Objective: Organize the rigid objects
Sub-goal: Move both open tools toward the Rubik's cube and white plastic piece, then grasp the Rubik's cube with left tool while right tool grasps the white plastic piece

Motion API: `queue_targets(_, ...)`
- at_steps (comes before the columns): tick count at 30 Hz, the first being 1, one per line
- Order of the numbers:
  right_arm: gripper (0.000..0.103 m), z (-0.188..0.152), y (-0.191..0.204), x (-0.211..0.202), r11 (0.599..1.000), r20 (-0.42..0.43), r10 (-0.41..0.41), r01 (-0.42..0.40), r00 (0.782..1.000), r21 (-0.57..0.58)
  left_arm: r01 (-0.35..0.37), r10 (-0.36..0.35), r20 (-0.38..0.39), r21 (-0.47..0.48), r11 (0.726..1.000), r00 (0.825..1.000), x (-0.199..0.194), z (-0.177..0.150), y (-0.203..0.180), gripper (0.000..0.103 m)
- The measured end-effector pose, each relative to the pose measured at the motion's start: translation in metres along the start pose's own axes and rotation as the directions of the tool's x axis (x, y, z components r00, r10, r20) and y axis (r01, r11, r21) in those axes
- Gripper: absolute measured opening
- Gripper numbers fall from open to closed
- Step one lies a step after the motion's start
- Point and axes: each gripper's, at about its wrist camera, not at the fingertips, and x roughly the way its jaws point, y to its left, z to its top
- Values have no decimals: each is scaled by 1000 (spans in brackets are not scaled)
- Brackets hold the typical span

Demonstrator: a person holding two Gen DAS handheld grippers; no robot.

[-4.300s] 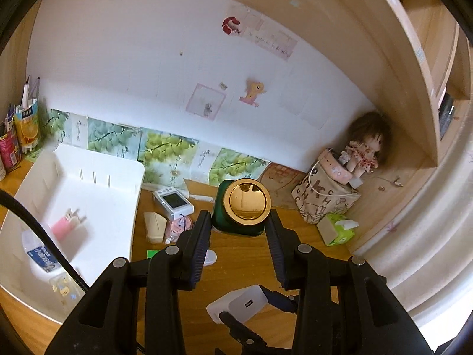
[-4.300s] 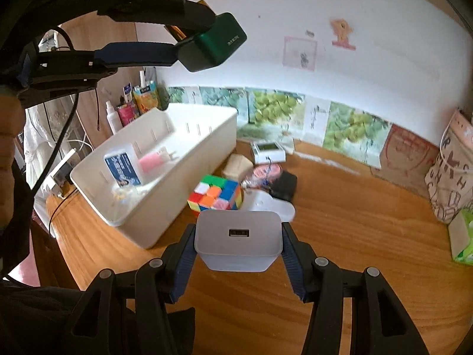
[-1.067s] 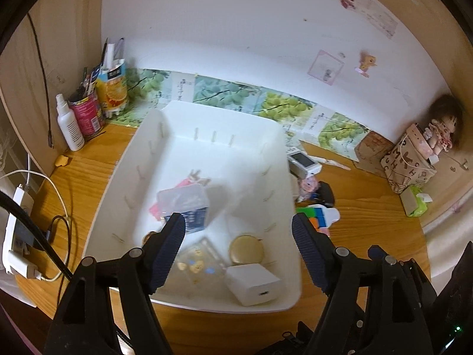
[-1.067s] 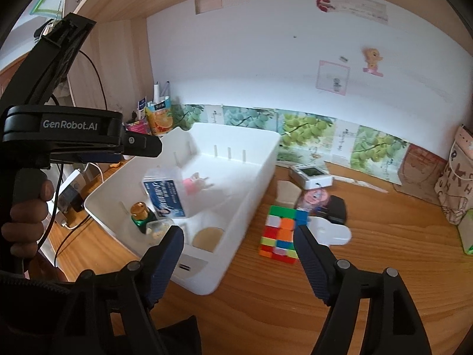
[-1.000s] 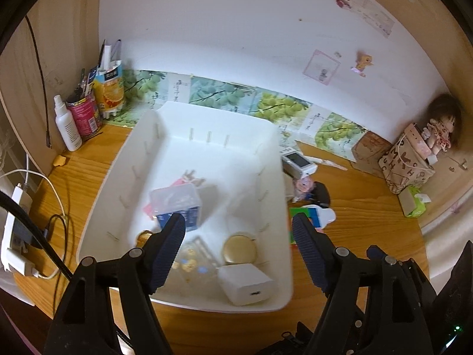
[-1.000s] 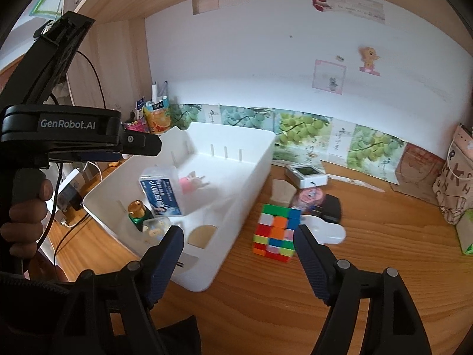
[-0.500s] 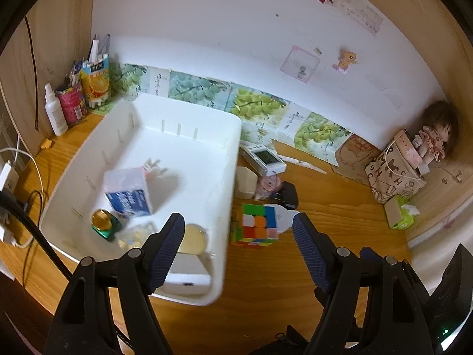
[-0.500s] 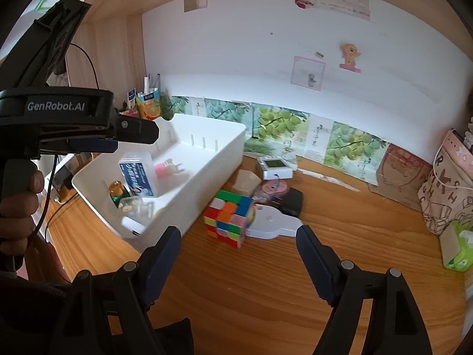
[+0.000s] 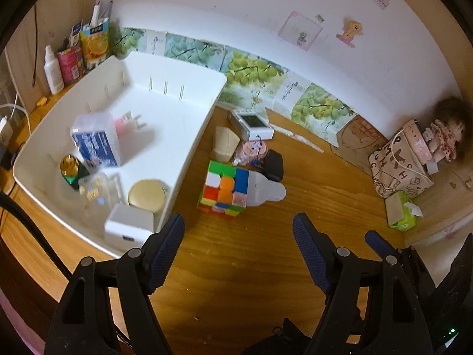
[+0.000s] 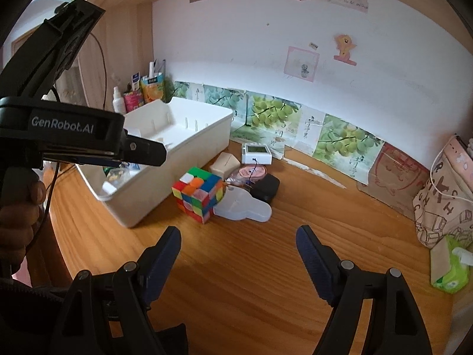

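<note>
Left-wrist view, left to right: a white rectangular plastic bin (image 9: 189,124) stands on the wooden desk (image 9: 242,272) and holds a blue-and-white box (image 9: 96,143), a green bottle with a gold cap (image 9: 71,170), a clear plastic case (image 9: 99,190), a round gold lid (image 9: 147,196) and, in its near corner, a white charger cube (image 9: 128,226). Just right of the bin stands a multicoloured puzzle cube (image 9: 224,188), touching a flat white plastic piece (image 9: 266,189). Behind these lie a beige wedge-shaped block (image 9: 225,147), a pink round item (image 9: 254,151), a small black block (image 9: 273,164) and a white digital clock (image 9: 251,122). The left gripper (image 9: 238,238) hangs above bare desk, jaws spread and empty.

Right-wrist view: a hand (image 10: 19,204) holds the left tool's handle at far left. The right gripper (image 10: 238,245) is likewise released, nothing between its jaws, which have just been opening; the puzzle cube (image 10: 198,193) lies beyond its left finger.
</note>
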Motion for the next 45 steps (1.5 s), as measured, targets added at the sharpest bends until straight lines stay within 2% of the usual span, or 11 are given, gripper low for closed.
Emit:
queue_targets(9, 81, -10, -21, 12, 999, -11, 35, -36, 999, -32, -43, 40, -56, -63, 997, 998, 21, -11, -9, 79)
queue_targets(22, 81, -2, -48, 53, 990, -22, 123, -121, 992, 78, -133, 125, -127, -59, 989, 984, 42, 3, -12, 79)
queue_targets(32, 81, 4, -55, 101, 981, -55, 176, -170, 983, 97, -182, 160, -215, -85, 980, 963, 68, 12, -8, 79)
queue_targets(37, 81, 0, -54, 125, 976, -92, 206, -198, 974, 92, -205, 183, -246, -63, 977, 952, 81, 20, -14, 78)
queue_targets(41, 81, -3, -54, 141, 975, -119, 214, -204, 970, 88, -260, 247, -273, -13, 966, 930, 95, 28, -20, 78)
queue_targets(45, 81, -6, -52, 152, 973, -131, 222, -212, 966, 87, -269, 258, -280, -2, 963, 925, 103, 35, -24, 78)
